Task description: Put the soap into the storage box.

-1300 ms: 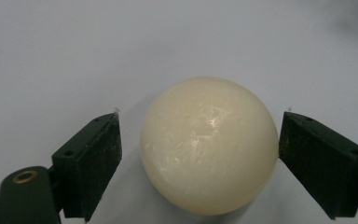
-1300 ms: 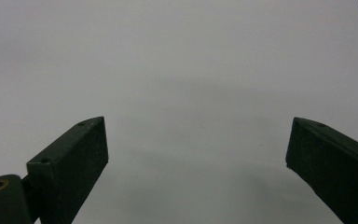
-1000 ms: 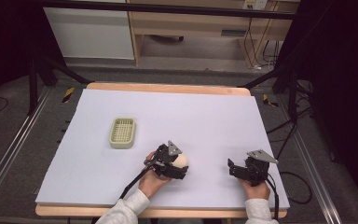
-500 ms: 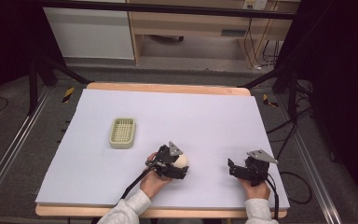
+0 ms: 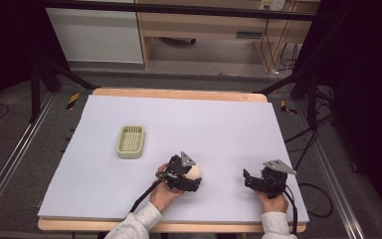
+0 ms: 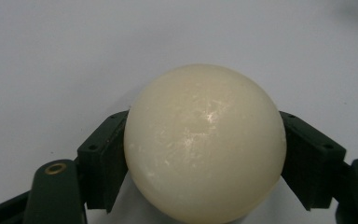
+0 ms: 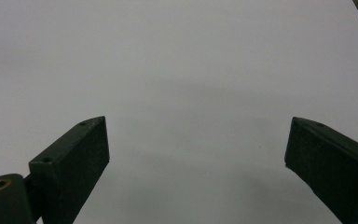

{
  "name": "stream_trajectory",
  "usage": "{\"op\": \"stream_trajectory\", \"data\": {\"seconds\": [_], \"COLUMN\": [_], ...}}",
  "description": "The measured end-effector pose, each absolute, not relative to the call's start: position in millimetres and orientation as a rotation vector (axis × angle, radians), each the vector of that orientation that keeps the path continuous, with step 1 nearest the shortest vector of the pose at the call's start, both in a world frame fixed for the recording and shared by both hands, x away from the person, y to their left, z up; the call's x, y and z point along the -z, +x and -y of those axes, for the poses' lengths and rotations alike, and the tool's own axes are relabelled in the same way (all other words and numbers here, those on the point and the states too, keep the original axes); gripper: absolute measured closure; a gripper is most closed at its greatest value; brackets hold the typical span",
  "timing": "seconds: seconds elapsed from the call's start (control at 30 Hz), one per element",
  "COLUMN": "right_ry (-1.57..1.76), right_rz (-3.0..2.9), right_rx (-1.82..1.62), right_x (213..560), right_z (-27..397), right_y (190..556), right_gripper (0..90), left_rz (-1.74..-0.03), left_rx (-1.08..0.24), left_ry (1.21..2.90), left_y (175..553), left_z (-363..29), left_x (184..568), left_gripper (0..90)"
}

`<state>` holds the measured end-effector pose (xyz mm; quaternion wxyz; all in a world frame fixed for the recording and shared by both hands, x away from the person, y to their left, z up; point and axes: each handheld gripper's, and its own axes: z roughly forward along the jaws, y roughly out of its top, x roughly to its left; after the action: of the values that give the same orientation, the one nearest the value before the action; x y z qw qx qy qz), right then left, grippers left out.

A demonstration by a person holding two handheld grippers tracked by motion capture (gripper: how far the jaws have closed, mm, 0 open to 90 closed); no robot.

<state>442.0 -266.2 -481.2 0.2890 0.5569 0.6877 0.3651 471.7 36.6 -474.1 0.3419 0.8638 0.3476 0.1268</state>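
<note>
No text, label, brand, number or sign can be read in any of the views.

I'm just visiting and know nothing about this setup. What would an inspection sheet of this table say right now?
Surface: pale sheet over a wooden table, bare apart from two things.
Job's things: cream ball on the sheet; small yellow-green basket off to its left.
Clutter: nothing seen.
Grippers: left hand-held gripper has just been closing, its pads now pressing both sides of the ball; right hand-held gripper open, nothing between its jaws.
Cables: a black cable trails from the left one.
Surroundings: dark floor, metal rails, light cabinets behind.
</note>
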Motion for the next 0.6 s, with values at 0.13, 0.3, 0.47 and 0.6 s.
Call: {"op": "stream_trajectory", "data": {"seconds": [0.13, 0.3, 0.47, 0.6], "right_ry": [1.485, 1.485, 1.486, 1.484], "right_rz": [-1.834, -1.835, -1.833, -1.825], "right_rx": [-0.974, -0.97, -0.972, -0.979], "right_x": [481.2, 481.3, 481.1, 480.5], "right_z": [266.4, 266.4, 266.5, 266.4], "right_y": [442.1, 442.1, 441.9, 441.5], "right_gripper": [6.7, 6.7, 6.7, 6.7], "left_rz": [-0.904, -0.91, -0.904, -0.913], "left_rx": [-0.335, -0.328, -0.343, -0.348], "left_ry": [2.248, 2.228, 2.22, 2.214], "left_y": [471.9, 471.8, 471.0, 471.4], "left_z": [-36.8, -40.1, -47.4, -54.2], "left_x": [473.8, 469.6, 459.0, 452.4], "left_gripper": [24.1, 24.1, 24.0, 24.0]}}
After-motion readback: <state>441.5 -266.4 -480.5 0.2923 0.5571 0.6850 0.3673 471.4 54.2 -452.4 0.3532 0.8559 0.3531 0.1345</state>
